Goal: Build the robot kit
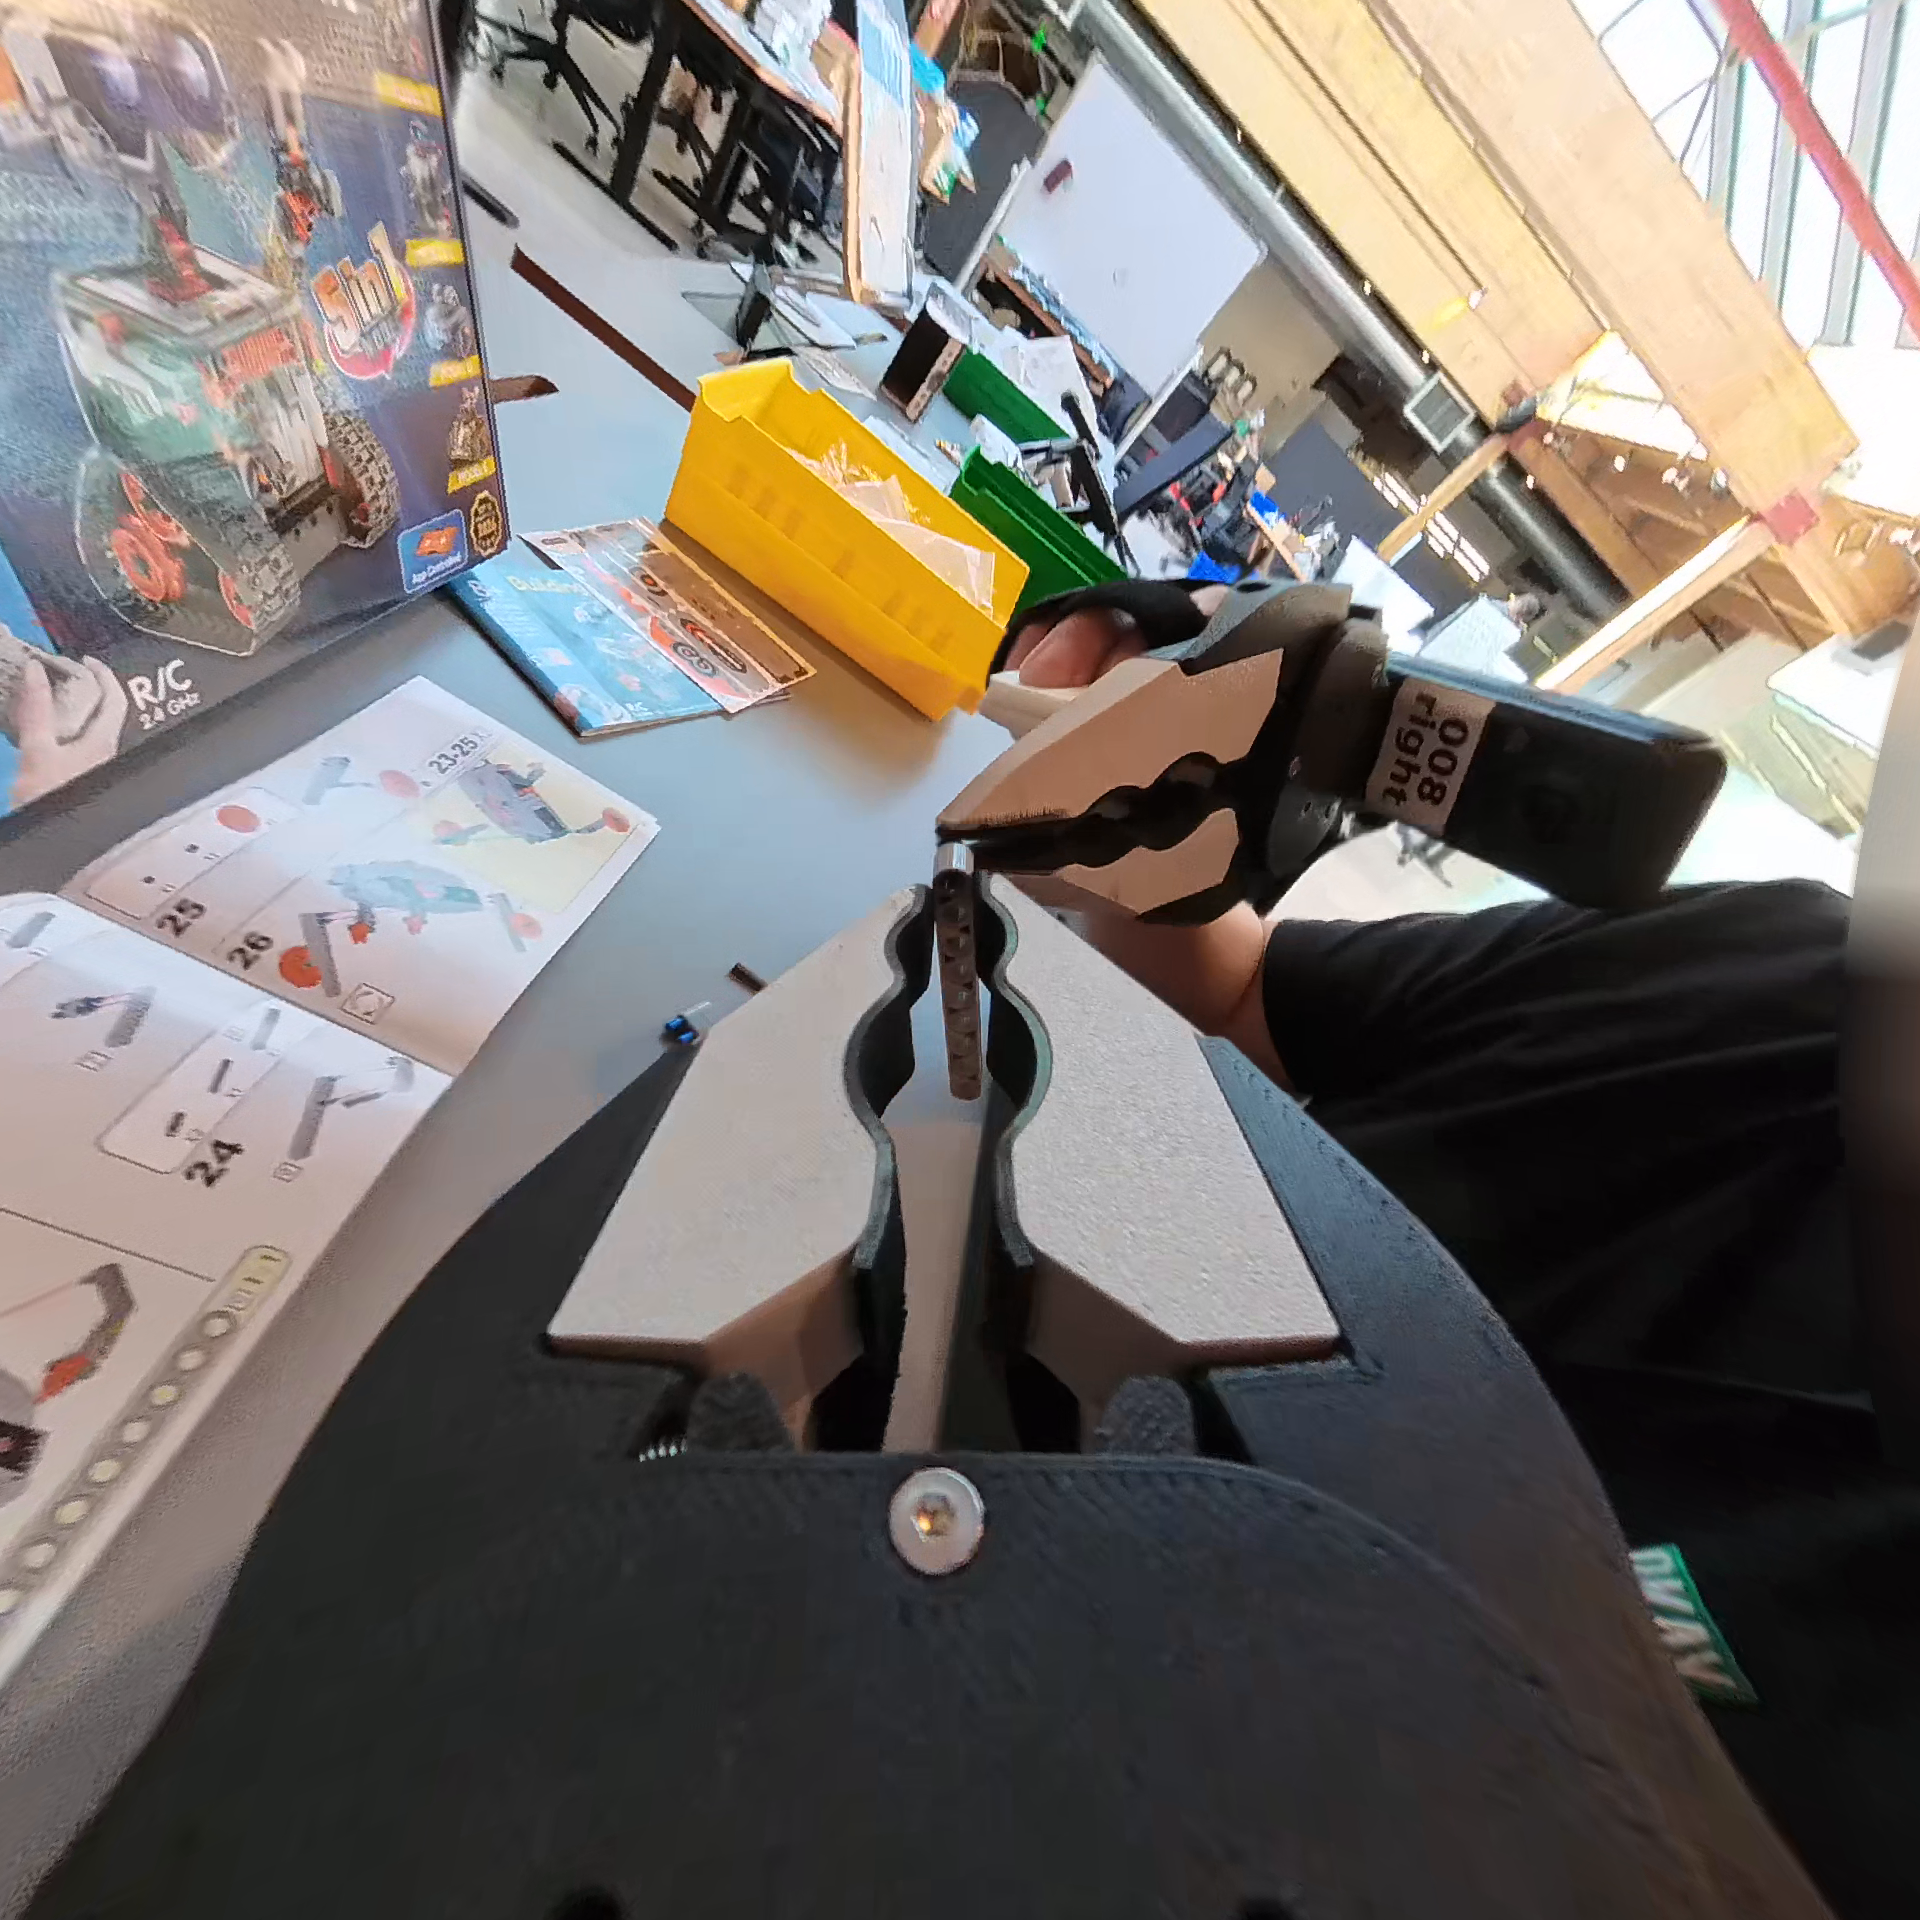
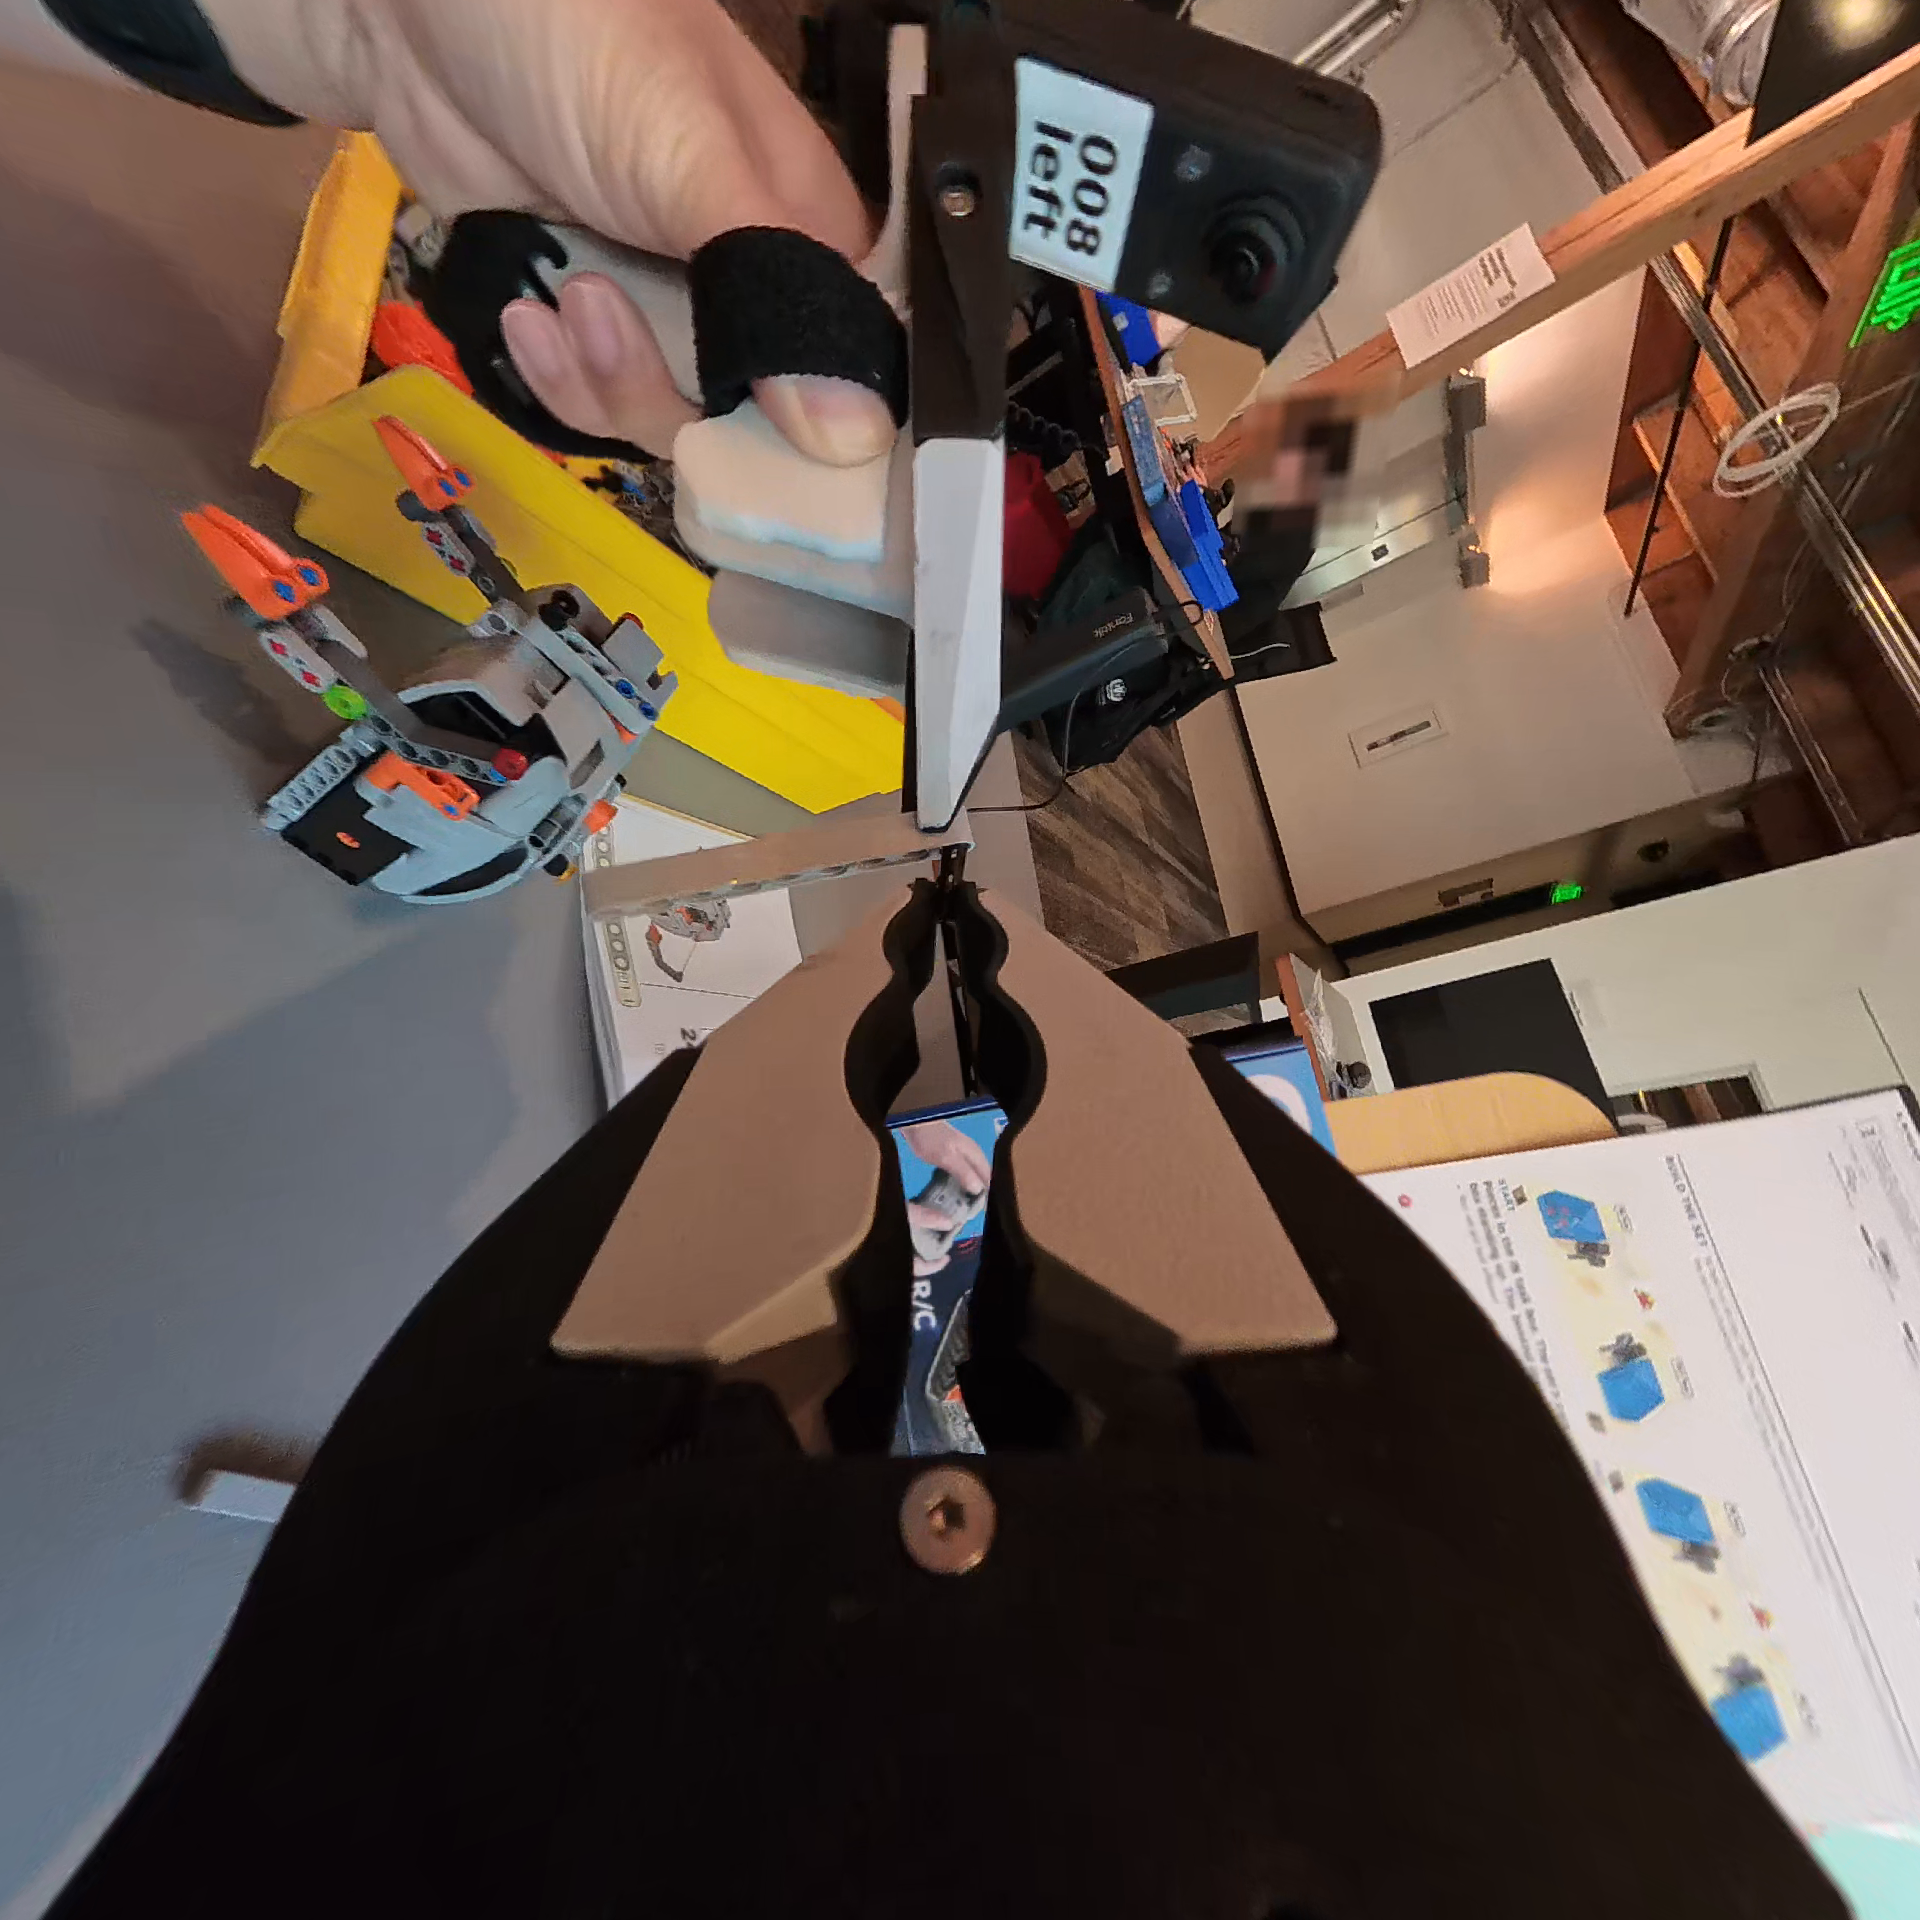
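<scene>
My left gripper is shut on a grey beam with holes and holds it on end above the grey table. My right gripper comes in from the right, shut, with its tips at the beam's far end. In the right wrist view, the right gripper pinches a thin black rod whose tip meets the end of the beam. The beam runs off to the left there. The left gripper hangs down from above onto that same end, with a person's hand on it.
A yellow bin with plastic bags, a toy box, a booklet and open instruction sheets lie on the table. A small blue pin lies near my left finger. A partly built grey and orange model stands by the yellow bin.
</scene>
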Tool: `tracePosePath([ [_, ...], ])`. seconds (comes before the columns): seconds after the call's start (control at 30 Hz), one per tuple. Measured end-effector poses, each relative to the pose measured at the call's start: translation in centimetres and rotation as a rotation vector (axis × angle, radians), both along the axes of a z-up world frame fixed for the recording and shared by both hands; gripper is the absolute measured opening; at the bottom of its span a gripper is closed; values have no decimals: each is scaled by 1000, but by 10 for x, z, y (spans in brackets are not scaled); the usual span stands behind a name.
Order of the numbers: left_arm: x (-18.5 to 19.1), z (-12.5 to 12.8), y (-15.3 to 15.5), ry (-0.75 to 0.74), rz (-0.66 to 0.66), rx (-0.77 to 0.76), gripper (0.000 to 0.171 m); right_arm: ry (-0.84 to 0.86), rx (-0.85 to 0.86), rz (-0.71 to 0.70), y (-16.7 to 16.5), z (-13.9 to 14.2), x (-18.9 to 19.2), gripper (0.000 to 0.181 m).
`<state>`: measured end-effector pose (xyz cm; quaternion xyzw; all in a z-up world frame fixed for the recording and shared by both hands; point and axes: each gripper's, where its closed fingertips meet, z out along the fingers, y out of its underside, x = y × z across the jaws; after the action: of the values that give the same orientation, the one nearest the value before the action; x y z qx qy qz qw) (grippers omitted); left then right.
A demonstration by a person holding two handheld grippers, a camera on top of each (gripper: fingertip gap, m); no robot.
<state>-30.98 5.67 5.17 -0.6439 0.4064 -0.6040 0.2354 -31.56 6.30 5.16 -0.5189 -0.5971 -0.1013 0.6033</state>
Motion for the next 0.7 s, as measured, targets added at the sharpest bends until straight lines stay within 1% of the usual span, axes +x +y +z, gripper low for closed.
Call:
tracePosePath([
  [0.13,0,4,-20,-27,58,-14,5,66,-4,-5,-20,4,-1,2],
  [0.23,-1,6,-36,-11,101,4,5,92,10,-15,-36,5,-2,2],
  [0.3,-1,6,-47,9,105,9,5,100,21,-17,-47,5,-2,2],
  [0.4,1,2,-68,64,53,-17,5,58,38,9,-68,1,0,2],
  [0.53,6,-5,-97,189,-33,-14,5,-25,35,55,-96,-5,6,2],
  [0.7,18,0,-119,282,-120,-18,5,-60,24,85,-119,1,19,1],
])
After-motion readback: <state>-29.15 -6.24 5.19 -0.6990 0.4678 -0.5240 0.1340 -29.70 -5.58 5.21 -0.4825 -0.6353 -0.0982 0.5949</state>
